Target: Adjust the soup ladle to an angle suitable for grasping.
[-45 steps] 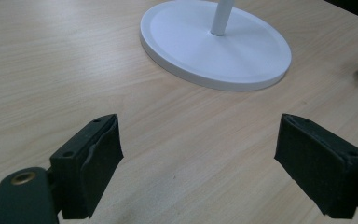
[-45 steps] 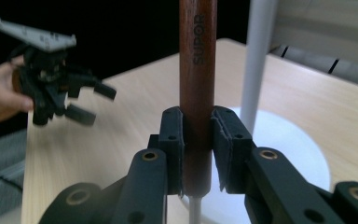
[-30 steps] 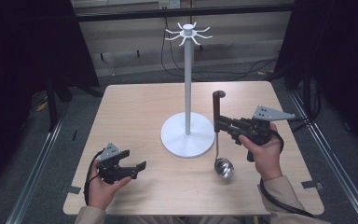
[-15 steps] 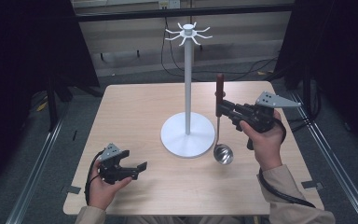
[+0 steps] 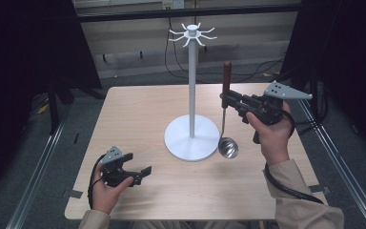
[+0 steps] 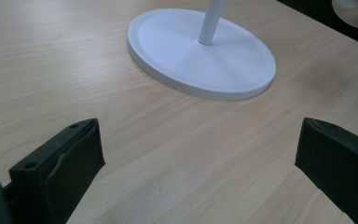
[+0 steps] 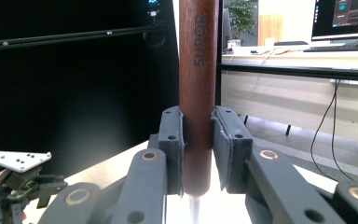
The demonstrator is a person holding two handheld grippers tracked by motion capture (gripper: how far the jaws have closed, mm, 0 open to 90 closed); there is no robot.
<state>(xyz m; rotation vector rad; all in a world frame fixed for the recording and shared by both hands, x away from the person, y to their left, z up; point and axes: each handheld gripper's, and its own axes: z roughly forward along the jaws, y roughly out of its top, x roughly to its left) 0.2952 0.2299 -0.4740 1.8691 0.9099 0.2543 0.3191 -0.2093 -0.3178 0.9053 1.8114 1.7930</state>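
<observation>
Right gripper is pinching the brown wooden handle of a ladle, its two jaws pressed against either side of the handle's lower end — in the right gripper view the handle is standing upright between them, with the word SUPOR printed along it. From the high view the ladle is hanging upright, its steel bowl sitting low over the wooden table, just beside the round base of the white hook stand. Whether the bowl is touching the table is unclear. Left gripper is resting near the table's front edge in the person's left hand, jaws spread wide and gripping nothing — the stand's base is lying ahead of them.
</observation>
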